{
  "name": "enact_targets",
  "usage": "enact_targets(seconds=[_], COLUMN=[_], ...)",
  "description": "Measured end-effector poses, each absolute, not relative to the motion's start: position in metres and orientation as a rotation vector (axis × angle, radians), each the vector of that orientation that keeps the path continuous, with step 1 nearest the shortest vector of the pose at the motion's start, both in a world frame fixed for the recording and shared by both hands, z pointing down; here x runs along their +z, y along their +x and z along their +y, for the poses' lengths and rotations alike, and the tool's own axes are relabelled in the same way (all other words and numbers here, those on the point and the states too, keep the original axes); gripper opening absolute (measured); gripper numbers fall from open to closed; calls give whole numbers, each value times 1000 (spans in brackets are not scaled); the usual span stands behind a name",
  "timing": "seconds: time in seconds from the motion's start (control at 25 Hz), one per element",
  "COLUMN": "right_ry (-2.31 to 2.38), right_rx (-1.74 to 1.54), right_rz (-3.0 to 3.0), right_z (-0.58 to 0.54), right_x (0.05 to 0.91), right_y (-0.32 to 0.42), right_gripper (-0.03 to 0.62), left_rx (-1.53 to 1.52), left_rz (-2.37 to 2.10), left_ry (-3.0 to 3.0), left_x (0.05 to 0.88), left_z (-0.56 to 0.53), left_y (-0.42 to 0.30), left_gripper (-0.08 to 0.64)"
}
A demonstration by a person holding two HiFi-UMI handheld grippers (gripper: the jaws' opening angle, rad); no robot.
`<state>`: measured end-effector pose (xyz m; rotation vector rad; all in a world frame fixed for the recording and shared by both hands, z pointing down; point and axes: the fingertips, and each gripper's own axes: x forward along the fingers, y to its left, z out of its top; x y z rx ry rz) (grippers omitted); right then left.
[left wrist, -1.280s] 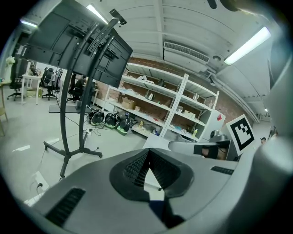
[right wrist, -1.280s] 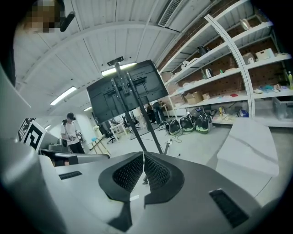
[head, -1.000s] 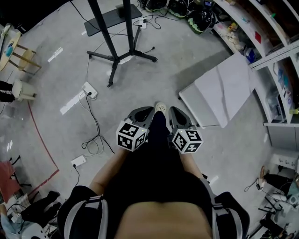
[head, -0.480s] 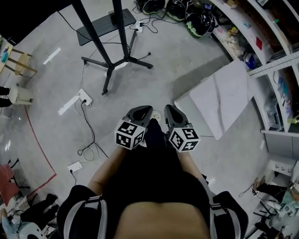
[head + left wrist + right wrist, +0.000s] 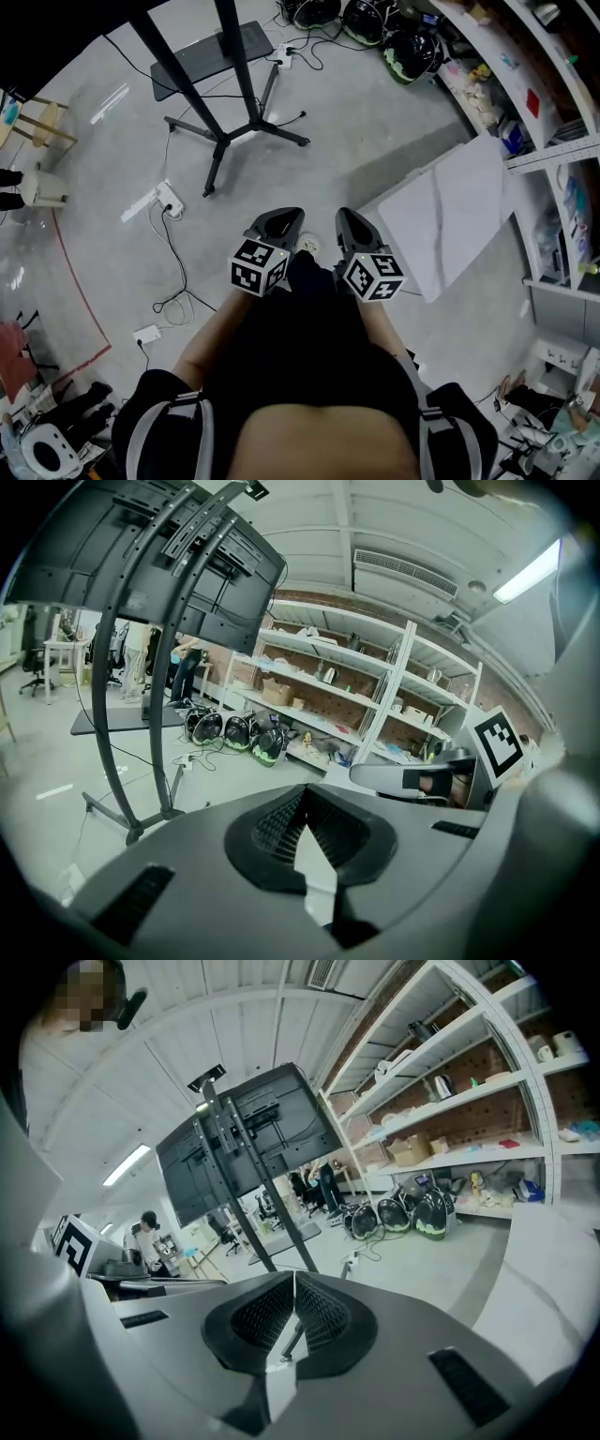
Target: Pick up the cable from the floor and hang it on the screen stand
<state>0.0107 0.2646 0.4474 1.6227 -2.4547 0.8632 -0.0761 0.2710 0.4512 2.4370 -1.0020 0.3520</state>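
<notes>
A black cable [image 5: 180, 272] lies on the grey floor to the left of both grippers, running from a white power strip [image 5: 167, 199] through a loop to a white plug box [image 5: 147, 334]. The black screen stand [image 5: 225, 131] rises ahead at upper left, its screen [image 5: 141, 564] overhead in the left gripper view and farther off as the same stand [image 5: 253, 1147] in the right gripper view. My left gripper [image 5: 278, 223] and right gripper [image 5: 350, 225] are held side by side at waist height, both shut with nothing between the pads. Neither touches the cable.
A white board [image 5: 459, 216] lies on the floor to the right. Shelving [image 5: 534, 84] lines the right wall, with dark helmets [image 5: 394, 37] and more cables at its foot. A wooden stool [image 5: 37, 122] and a red floor line [image 5: 80, 281] are at the left.
The stand, power strip and white board have slid down and nearer in the head view as the person walks forward. Both grippers stay shut, side by side.
</notes>
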Motion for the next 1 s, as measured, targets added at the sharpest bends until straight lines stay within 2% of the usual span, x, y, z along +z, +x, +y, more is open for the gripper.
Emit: enact_targets(seconds=[0.48, 1.0], right_ry=[1556, 1466], right_rx=[867, 950], right_rz=[-2495, -2491], right_z=[193, 182], right_x=[457, 473], right_y=[40, 28], right_gripper=[25, 25], left_rx=[386, 404], left_rz=[-1013, -1084], left_ry=[2452, 2357], left_x=[462, 473], left_z=[208, 193], left_y=[-35, -48], left_gripper=[8, 8])
